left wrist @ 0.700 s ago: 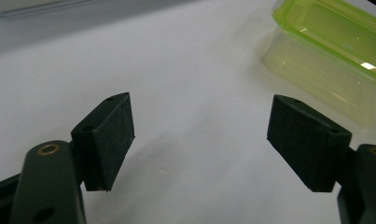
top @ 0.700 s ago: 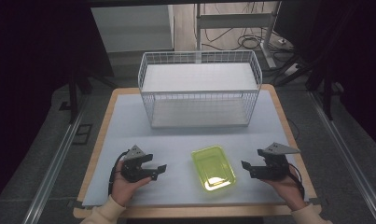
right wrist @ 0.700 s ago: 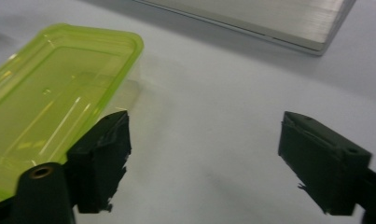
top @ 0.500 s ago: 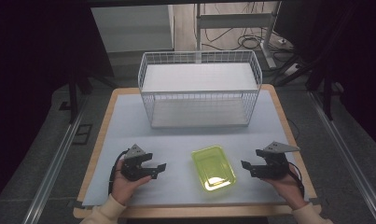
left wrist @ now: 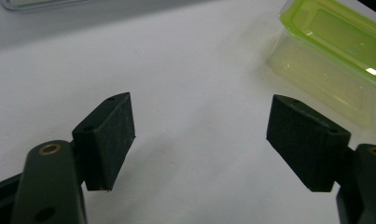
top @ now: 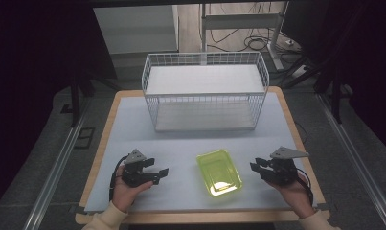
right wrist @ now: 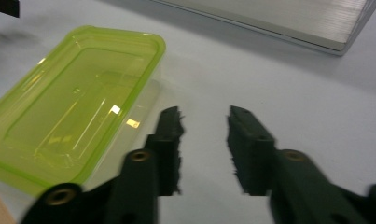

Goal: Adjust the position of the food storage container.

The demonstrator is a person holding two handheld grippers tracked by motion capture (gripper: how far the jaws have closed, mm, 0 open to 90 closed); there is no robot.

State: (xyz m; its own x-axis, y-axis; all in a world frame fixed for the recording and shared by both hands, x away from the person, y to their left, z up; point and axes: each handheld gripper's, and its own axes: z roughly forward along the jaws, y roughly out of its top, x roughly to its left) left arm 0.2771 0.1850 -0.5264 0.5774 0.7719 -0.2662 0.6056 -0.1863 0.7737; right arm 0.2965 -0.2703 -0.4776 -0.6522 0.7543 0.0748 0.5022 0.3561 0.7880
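While the green lidded container point(top: 219, 172) lies untouched near the table's point(top: 133, 124) front edge, the left gripper point(top: 158, 173) and right gripper point(top: 255, 169) flank it with jaws apart and empty, so all handling seems left to do.

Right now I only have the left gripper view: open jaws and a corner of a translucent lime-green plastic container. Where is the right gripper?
Observer: The right gripper is at the container's other side, apart from it, jaws pointing towards it.
Operator: Is it holding anything?
Observer: No, its jaws stand open with nothing between them.
Operator: What's behind the container?
Observer: A white wire basket, upright and well apart from it.
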